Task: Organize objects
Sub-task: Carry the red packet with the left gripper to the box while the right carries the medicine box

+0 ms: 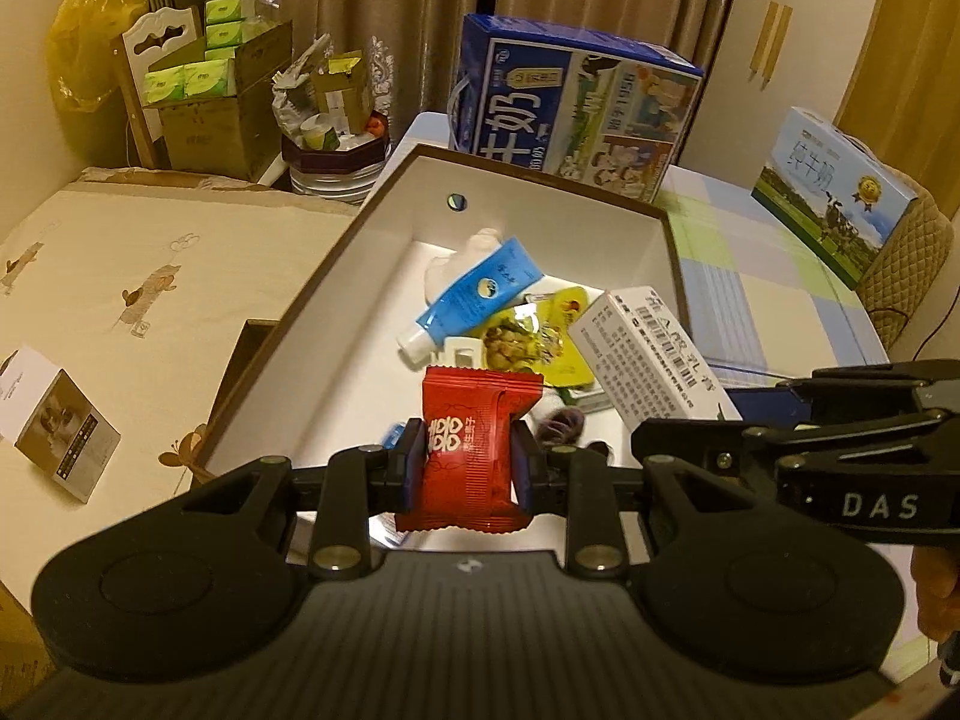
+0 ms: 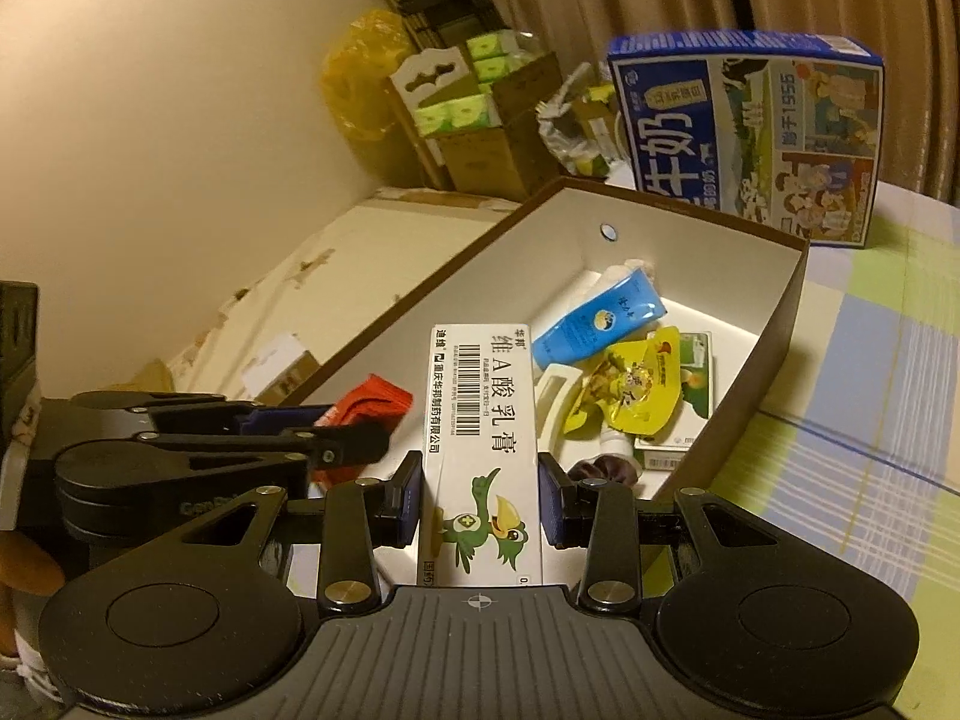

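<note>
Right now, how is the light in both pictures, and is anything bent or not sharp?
Left wrist view: dim warm yellow light; the fisheye bends the box rim; the red packet in the left tool looks sharp. Right wrist view: same yellow cast; the curtains curve at the edge; the white carton print reads clearly, the far clutter is soft.

Red sachet [image 1: 474,450]; white carton [image 2: 480,450] — green bird print; blue tube [image 1: 474,294].

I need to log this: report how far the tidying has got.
Done: a blue tube, a yellow pouch and other small items lie in the open box. In hand: the left tongs grip a red packet, the right tongs a white carton, both over it. Left: releasing both.
</note>
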`<action>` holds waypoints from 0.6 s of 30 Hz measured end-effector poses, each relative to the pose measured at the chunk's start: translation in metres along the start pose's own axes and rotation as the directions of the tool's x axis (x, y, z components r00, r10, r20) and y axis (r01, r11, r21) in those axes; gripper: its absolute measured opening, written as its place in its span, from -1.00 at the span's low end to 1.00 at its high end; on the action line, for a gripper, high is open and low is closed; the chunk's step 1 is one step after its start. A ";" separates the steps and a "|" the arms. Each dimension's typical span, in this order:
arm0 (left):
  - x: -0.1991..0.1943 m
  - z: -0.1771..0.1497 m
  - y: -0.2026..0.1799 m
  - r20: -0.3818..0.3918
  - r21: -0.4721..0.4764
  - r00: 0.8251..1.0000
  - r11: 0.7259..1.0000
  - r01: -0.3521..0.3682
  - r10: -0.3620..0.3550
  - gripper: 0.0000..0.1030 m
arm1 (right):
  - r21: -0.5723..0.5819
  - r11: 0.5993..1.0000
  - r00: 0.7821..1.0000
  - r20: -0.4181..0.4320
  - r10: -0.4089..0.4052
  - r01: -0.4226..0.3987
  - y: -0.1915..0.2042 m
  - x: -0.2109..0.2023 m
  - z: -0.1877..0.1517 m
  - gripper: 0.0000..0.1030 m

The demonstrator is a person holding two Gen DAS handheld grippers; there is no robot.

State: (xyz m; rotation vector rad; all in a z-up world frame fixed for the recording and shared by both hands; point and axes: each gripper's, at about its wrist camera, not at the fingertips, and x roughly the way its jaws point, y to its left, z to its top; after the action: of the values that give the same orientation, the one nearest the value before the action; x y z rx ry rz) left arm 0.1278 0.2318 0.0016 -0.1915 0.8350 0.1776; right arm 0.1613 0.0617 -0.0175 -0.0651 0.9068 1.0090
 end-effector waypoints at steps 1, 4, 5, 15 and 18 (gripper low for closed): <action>0.002 0.002 0.003 -0.001 0.001 1.000 1.000 0.001 -0.001 -0.53 | 0.004 1.000 1.000 -0.004 -0.007 0.007 0.000 0.004 0.001 -0.31; 0.010 0.006 0.011 -0.009 0.002 1.000 1.000 0.002 -0.002 -0.53 | 0.014 0.999 0.999 -0.024 -0.033 0.033 0.000 0.016 0.004 -0.31; 0.012 0.007 0.014 -0.012 0.002 1.000 1.000 0.002 -0.002 -0.53 | 0.016 0.999 0.999 -0.029 -0.039 0.039 0.000 0.019 0.004 -0.31; 0.038 0.018 0.025 -0.046 0.011 0.999 1.000 0.028 -0.027 -0.53 | -0.014 0.994 0.990 -0.088 -0.106 0.105 0.000 0.050 0.004 -0.31; 0.044 0.020 0.027 -0.057 0.011 0.998 0.999 0.032 -0.032 -0.53 | -0.043 0.991 0.986 -0.104 -0.131 0.127 0.003 0.061 0.003 -0.31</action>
State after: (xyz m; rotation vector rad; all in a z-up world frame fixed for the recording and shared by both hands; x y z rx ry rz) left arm 0.1652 0.2659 -0.0206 -0.1994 0.8892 0.1377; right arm 0.1741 0.1073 -0.0564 -0.2073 0.9691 0.9073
